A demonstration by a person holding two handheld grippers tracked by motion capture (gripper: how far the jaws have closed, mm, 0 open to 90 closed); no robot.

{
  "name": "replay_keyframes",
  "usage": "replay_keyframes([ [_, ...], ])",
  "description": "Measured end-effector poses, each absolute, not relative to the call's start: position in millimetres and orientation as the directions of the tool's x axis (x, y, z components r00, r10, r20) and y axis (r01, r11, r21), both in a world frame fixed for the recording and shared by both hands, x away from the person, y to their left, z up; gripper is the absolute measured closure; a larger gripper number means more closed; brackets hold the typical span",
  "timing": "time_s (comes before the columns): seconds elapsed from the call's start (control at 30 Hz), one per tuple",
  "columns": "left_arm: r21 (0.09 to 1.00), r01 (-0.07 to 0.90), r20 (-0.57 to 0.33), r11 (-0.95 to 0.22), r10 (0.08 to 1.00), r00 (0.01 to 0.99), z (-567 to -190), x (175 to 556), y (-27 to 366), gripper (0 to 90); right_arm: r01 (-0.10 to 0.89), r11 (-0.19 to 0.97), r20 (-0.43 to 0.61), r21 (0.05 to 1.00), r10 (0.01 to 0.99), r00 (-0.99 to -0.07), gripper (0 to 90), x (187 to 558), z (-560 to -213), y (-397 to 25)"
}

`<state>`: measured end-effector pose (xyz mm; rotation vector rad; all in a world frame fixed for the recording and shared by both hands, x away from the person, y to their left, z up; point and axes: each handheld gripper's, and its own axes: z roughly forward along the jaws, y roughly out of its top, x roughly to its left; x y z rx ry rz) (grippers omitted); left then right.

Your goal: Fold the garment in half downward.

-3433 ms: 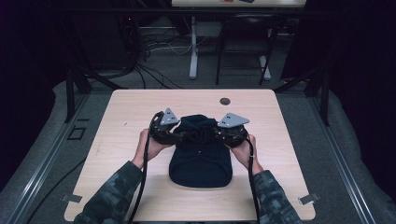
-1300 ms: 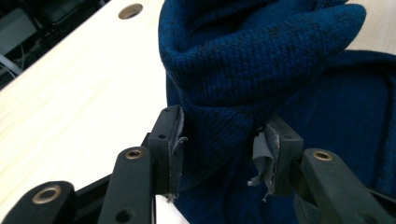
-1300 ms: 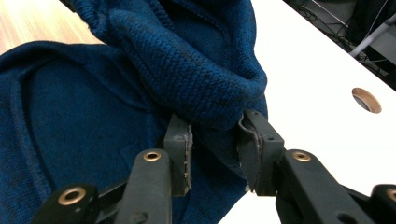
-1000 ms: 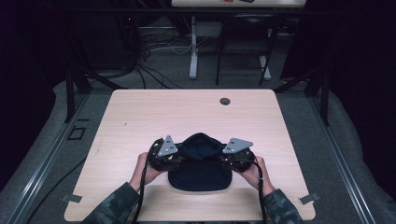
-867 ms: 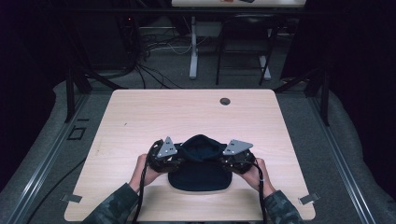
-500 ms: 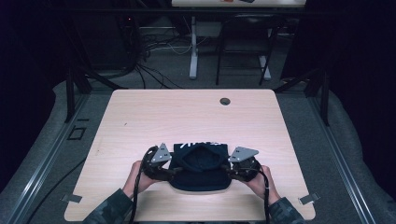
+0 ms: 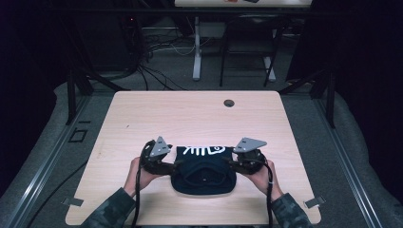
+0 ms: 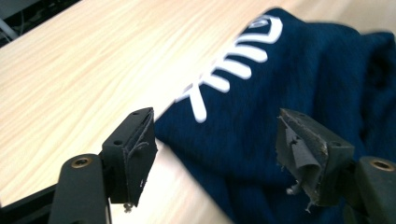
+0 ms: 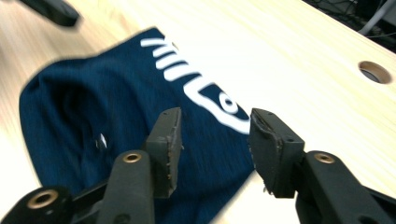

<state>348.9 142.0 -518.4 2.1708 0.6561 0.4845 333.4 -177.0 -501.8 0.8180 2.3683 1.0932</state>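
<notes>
Where fingers (image 8: 133, 149) gape, garment (image 8: 299, 79) lies between.

Bare table (image 7: 190, 118) beyond the folded garment (image 7: 203, 171) — only a grommet hole (image 7: 229, 103).

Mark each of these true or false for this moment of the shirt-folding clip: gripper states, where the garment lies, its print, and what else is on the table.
1. Both grippers are open. True: the left gripper and right gripper each show a gap between their jaws.
2. The shirt lies at the far edge of the table. False: it lies near the person's edge.
3. The shirt is red. False: it is dark blue.
4. A white print shows on the shirt's far side. True.
5. A round hole sits in the table near its far edge. True.
</notes>
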Motion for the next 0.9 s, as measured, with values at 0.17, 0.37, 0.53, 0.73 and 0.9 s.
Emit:
replay_keyframes([
  [0.17,0.773,0.316,0.101,-0.549,0.599,0.794,-530,362,110,24.1,0.399,0.497,-0.056,0.771,0.676,-0.734,49.7,350,-513,-153],
  [0.37,0.731,0.339,0.092,-0.592,0.577,0.811,-552,361,99,21.6,0.467,0.537,-0.014,0.702,0.666,-0.746,41.5,356,-542,-143],
  [0.53,0.718,0.354,0.084,-0.598,0.580,0.810,-562,359,103,18.5,0.500,0.553,0.003,0.667,0.669,-0.743,33.3,356,-557,-146],
  [0.73,0.698,0.359,0.107,-0.620,0.586,0.803,-569,353,105,15.6,0.473,0.585,-0.033,0.659,0.650,-0.759,30.5,352,-562,-146],
  [0.9,0.697,0.383,0.086,-0.607,0.601,0.795,-573,353,109,15.2,0.470,0.595,-0.037,0.652,0.644,-0.764,27.4,355,-564,-146],
])
